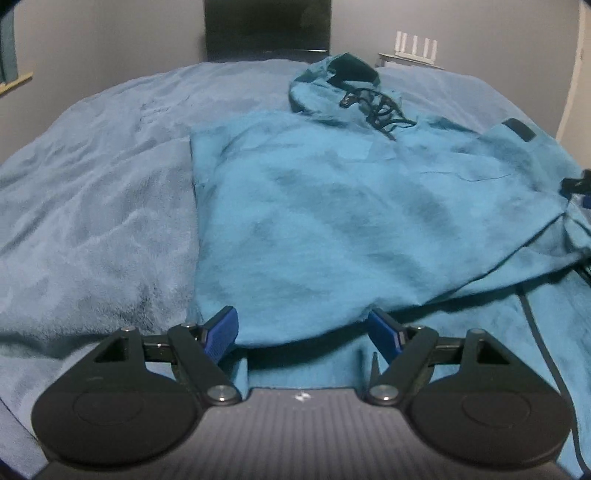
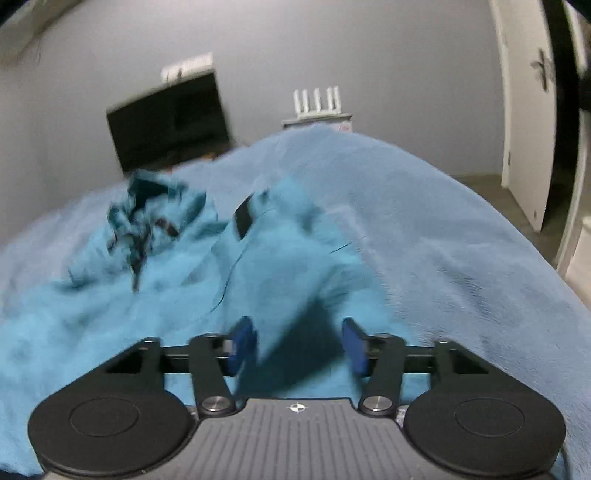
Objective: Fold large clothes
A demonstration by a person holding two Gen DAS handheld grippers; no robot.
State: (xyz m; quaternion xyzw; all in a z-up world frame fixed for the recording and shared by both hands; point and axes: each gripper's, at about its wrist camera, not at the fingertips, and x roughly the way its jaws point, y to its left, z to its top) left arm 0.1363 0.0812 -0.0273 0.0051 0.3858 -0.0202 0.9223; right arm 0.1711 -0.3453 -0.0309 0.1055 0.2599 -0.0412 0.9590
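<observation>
A teal hooded jacket (image 1: pixel 332 206) lies spread on the bed, its hood (image 1: pixel 340 85) with black drawcords at the far end. One side is folded over the body. My left gripper (image 1: pixel 303 332) is open at the jacket's near hem, with cloth between and under the blue pads (image 1: pixel 221 332). In the right wrist view the jacket (image 2: pixel 166 280) lies left and ahead. My right gripper (image 2: pixel 297 347) is open just above the jacket's right edge, holding nothing. That view is blurred.
A light blue fleece blanket (image 1: pixel 92 192) covers the bed (image 2: pixel 461 258). A dark screen (image 1: pixel 266 29) stands against the far wall. A white router (image 2: pixel 317 103) sits on a stand beyond the bed. A white door (image 2: pixel 528 110) is at the right.
</observation>
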